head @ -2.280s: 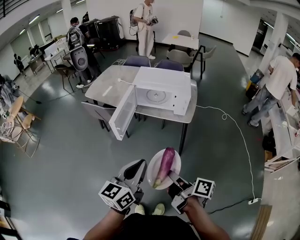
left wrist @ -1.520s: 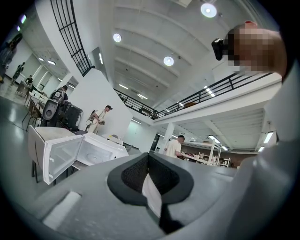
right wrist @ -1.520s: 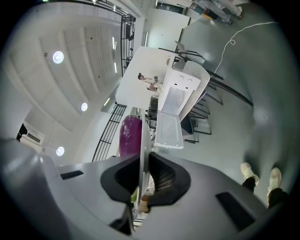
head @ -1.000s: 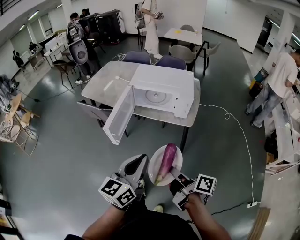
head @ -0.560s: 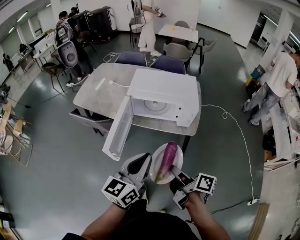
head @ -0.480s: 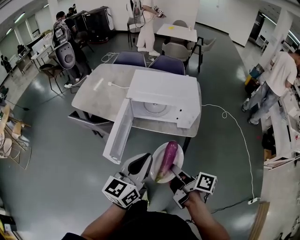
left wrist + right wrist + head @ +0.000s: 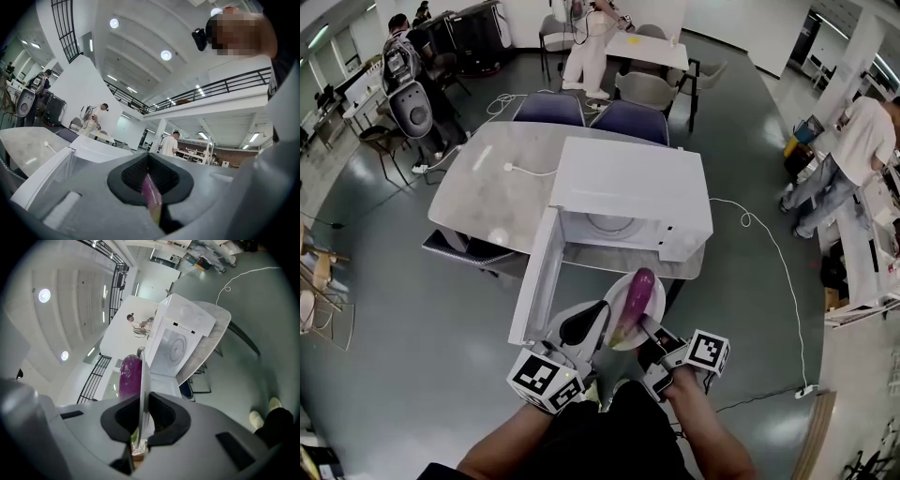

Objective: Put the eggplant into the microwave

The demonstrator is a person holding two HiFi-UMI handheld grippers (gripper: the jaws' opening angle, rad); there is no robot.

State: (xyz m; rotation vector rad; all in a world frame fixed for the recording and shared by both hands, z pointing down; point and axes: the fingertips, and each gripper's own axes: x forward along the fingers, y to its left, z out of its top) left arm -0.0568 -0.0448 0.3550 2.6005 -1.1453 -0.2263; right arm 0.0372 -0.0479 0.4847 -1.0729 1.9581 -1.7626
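A purple eggplant (image 7: 636, 292) with a green stem end lies on a white plate (image 7: 655, 306). My right gripper (image 7: 645, 330) is shut on the plate's near rim. The right gripper view shows the plate (image 7: 143, 380) edge-on between the pads, with the eggplant (image 7: 130, 373) behind it. The white microwave (image 7: 628, 187) stands on a grey table (image 7: 483, 192). Its door (image 7: 536, 277) swings out to the left, and the turntable (image 7: 605, 223) shows inside. The plate hangs just before the open cavity. My left gripper (image 7: 586, 326) is beside the plate's left edge, jaws together; a thin pink-and-yellow sliver shows between its pads (image 7: 136, 176).
Two blue-grey chairs (image 7: 548, 108) stand behind the table and another chair (image 7: 455, 246) is tucked under its left side. A white cable (image 7: 769, 253) trails over the floor at the right. People stand at the right (image 7: 853, 155) and at the back (image 7: 581, 37).
Both grippers and the plate with the eggplant have come forward to the microwave. The plate, earlier over bare floor, now overlaps the table's near edge before the open cavity.
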